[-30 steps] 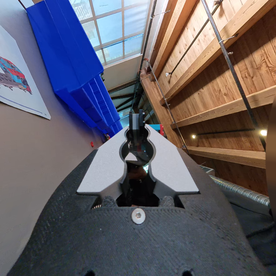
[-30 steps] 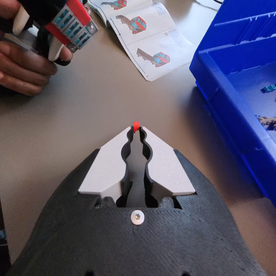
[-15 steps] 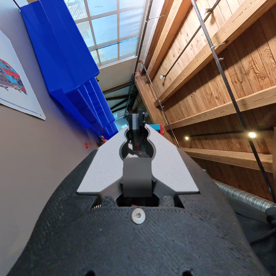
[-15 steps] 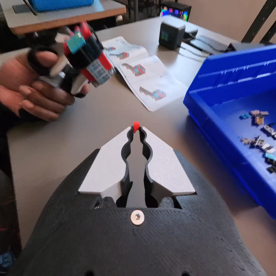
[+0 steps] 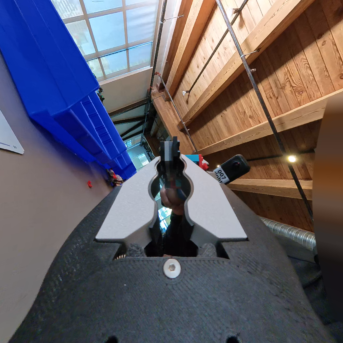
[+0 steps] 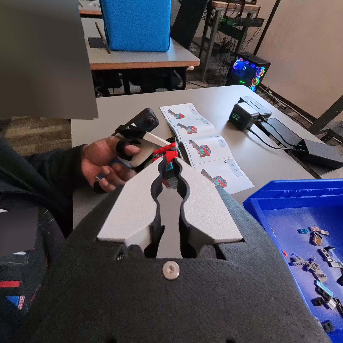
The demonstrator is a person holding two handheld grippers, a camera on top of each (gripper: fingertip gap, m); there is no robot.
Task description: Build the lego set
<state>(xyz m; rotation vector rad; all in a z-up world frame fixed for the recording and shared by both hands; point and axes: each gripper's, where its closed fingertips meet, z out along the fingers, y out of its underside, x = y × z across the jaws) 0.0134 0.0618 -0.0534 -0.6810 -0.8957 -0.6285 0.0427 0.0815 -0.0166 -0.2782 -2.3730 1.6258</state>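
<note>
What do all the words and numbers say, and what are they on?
I don't read writing out, but here is where it sits.
White sticker on the black camera: printed text.
Instruction booklet: small page numbers.
Black charger box: green display, too small to read.

grey table (image 6: 213,96), instruction booklet (image 6: 202,148), blue bin (image 6: 289,207)

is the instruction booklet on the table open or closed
Open. The instruction booklet lies spread flat on the grey table, pages of build-step pictures facing up, beyond the right tool.
</note>
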